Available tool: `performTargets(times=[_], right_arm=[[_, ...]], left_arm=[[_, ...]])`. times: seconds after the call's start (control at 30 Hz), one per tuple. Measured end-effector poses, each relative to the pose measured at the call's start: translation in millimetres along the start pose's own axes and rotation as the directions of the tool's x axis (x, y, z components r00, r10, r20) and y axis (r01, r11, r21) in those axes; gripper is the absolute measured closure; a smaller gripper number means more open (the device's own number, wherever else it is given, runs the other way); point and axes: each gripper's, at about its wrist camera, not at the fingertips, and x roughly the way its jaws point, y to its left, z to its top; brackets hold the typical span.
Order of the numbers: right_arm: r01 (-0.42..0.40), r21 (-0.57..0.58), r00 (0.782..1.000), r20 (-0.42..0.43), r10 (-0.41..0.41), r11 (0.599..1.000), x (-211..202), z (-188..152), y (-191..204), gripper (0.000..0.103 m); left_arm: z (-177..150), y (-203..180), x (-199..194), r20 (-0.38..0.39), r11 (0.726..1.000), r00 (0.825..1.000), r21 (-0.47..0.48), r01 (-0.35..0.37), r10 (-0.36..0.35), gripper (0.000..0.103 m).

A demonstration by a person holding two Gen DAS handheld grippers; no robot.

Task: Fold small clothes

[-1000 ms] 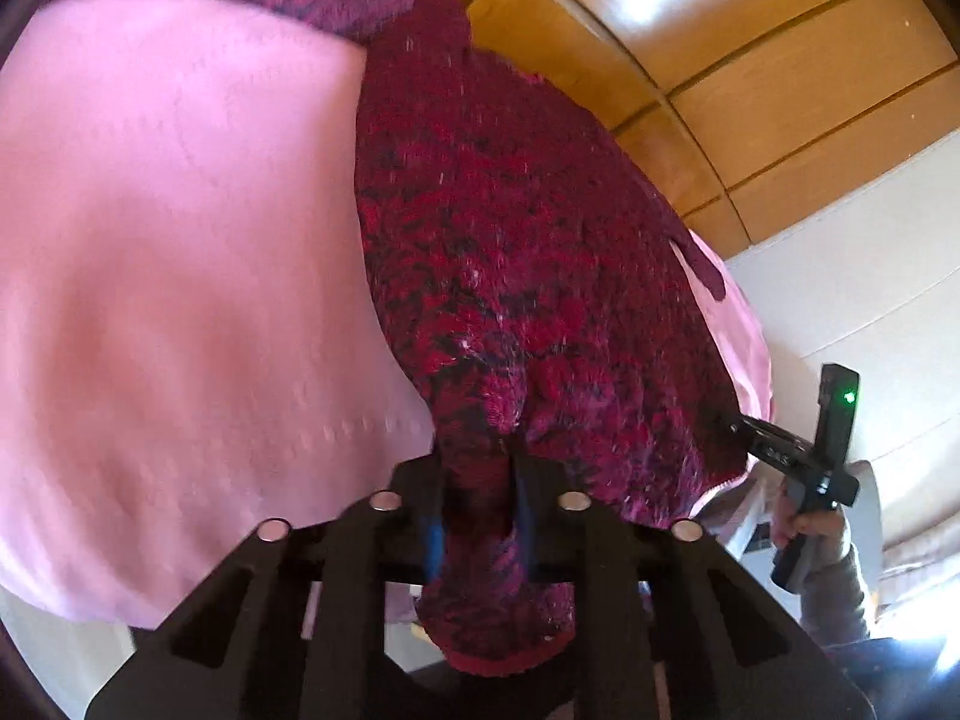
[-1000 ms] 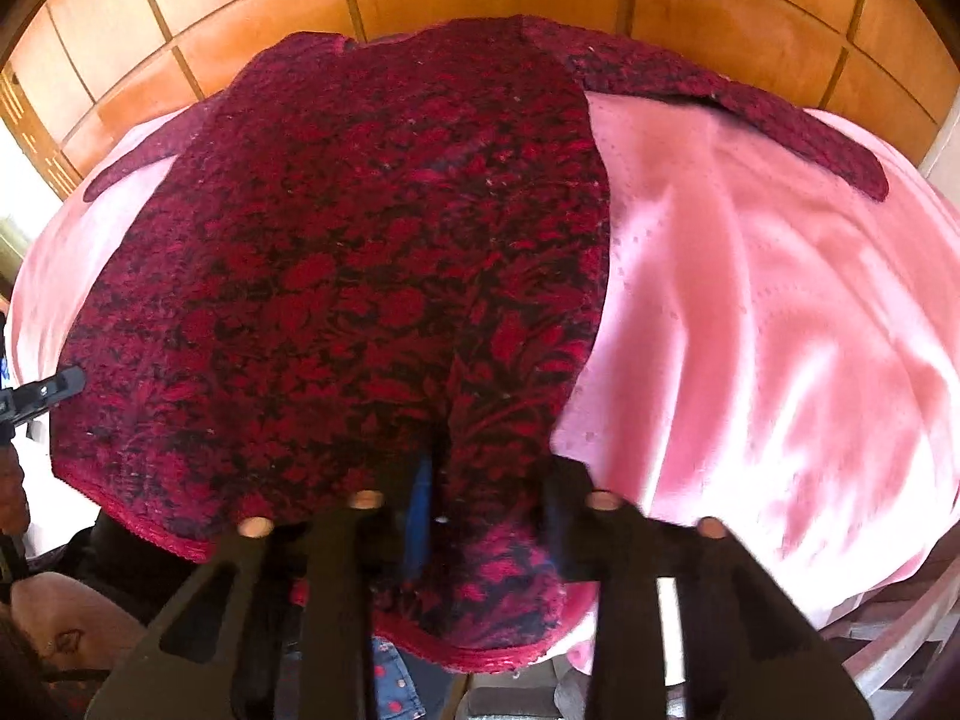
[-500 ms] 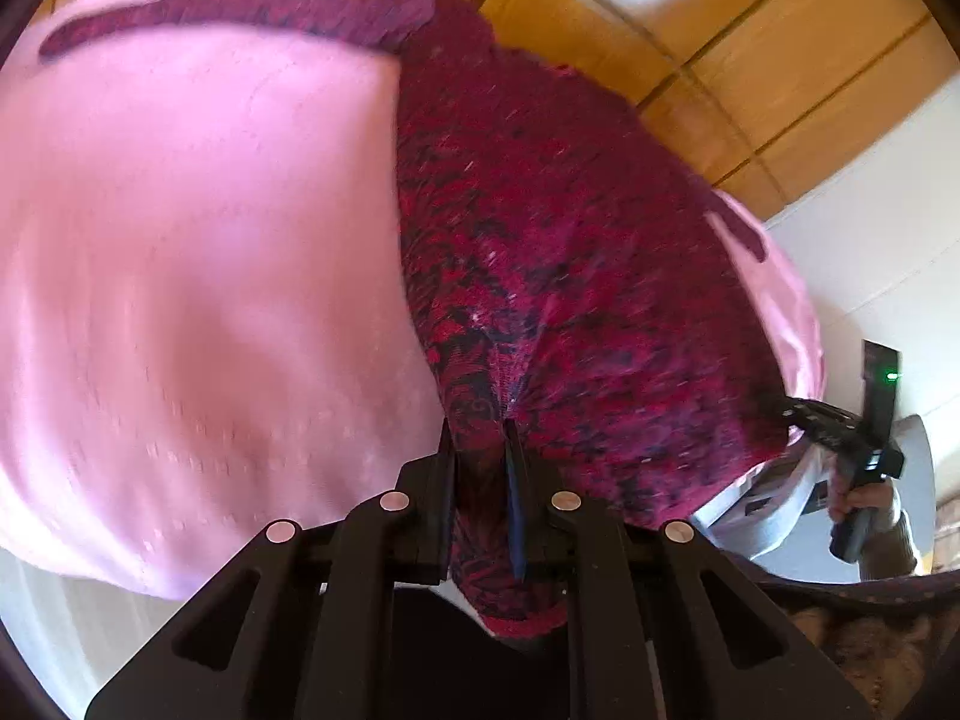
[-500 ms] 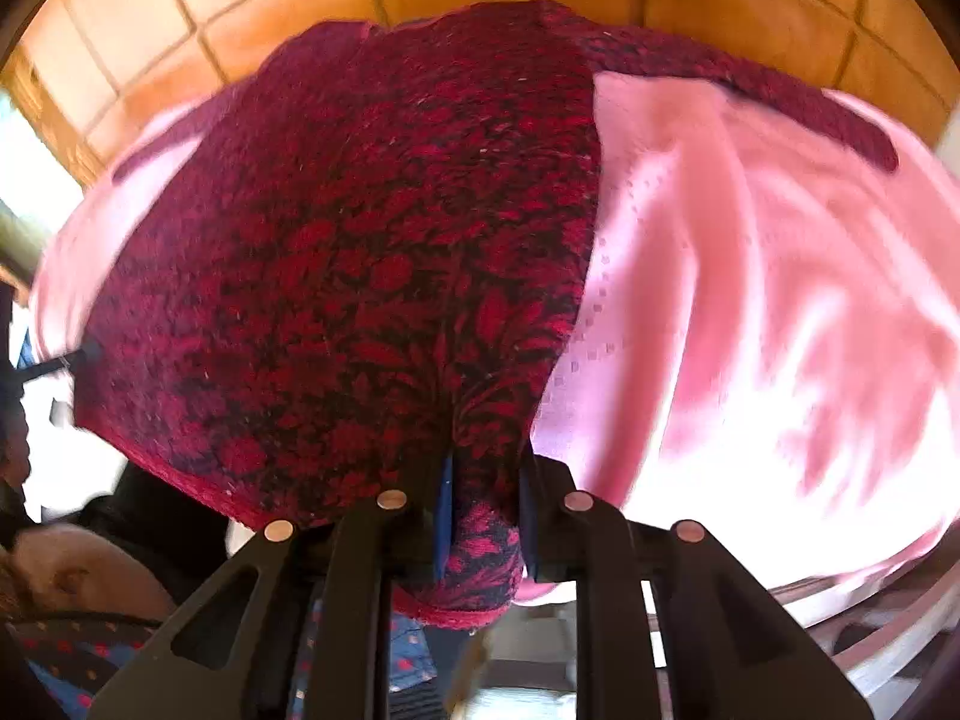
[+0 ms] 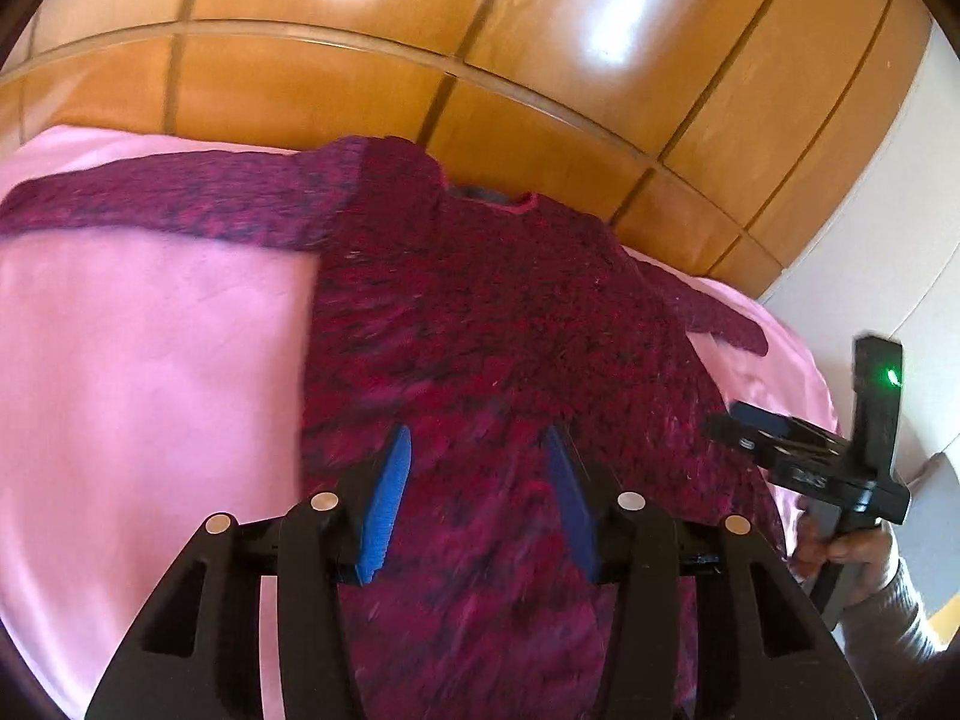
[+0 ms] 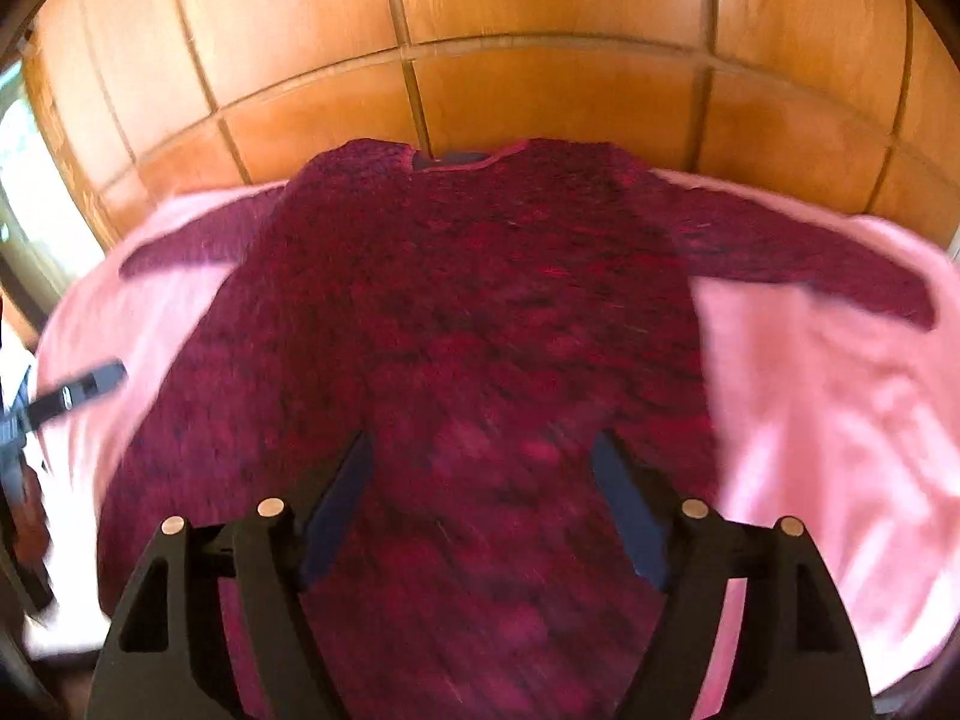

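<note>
below both just-opened grippers, blurred red sweater [image 5: 492,312], hem cut off

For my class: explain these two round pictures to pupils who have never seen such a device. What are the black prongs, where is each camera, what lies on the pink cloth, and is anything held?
There is no robot here. A person holds a pair of hand tongs in each hand, and each carries a wide-angle camera looking forward along its two fingers. One picture is from the left tongs, the other from the right tongs. The black prongs with blue pads are those fingers. In the left view, the right hand also shows at the edge.

A dark red knitted jumper lies flat, sleeves spread, on a pink cloth, with wooden panels behind.

Nothing is held. Both tongs have just been opening, and their pads stand apart above the jumper's lower part without pressing it.
</note>
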Motion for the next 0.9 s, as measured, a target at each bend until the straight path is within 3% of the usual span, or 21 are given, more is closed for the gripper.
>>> performTargets(times=[0.17,0.27,0.3,0.37,0.47,0.53,0.6,0.73,0.83,0.9], right_arm=[[0.078,0.014,0.996,-0.053,-0.077,0.997,48,-8,-4,0.031],[0.036,0.017,0.999,0.014,-0.036,0.999,46,-24,-17,0.031],[0.026,0.020,1.000,0.010,-0.027,0.999,44,-25,-19,0.029],[-0.009,-0.003,0.999,-0.035,0.009,1.000,47,-21,-16,0.013],[-0.029,-0.012,0.996,-0.081,0.028,1.000,44,-14,-13,0.015],[-0.088,0.079,0.994,-0.062,0.093,0.993,40,-4,-27,0.027],[-0.141,0.212,0.989,-0.009,0.146,0.967,31,6,-58,0.033],[-0.154,0.430,0.988,0.095,0.125,0.889,18,27,-131,0.044],[-0.121,0.573,0.988,0.149,0.042,0.811,17,41,-196,0.046],[-0.144,0.684,0.983,0.184,0.022,0.715,23,45,-243,0.047]], left_arm=[[-27,12,37,-0.112,0.994,0.988,-0.006,-0.108,0.107,0.058],[-44,21,32,-0.066,0.996,0.994,-0.016,-0.089,0.088,0.062],[-43,20,31,-0.071,0.995,0.993,-0.020,-0.095,0.093,0.062],[-37,16,31,-0.090,0.993,0.990,-0.023,-0.112,0.110,0.062],[-24,-1,27,-0.067,0.992,0.990,0.024,-0.126,0.127,0.061],[-15,-12,25,-0.043,0.993,0.993,0.046,-0.111,0.114,0.050],[-8,-19,29,-0.030,0.994,0.995,0.058,-0.097,0.099,0.047],[-7,-18,52,-0.078,0.993,0.990,0.046,-0.113,0.116,0.047],[-14,-11,62,-0.093,0.993,0.989,0.035,-0.114,0.117,0.046],[-18,-10,63,-0.077,0.994,0.992,0.047,-0.099,0.102,0.041]])
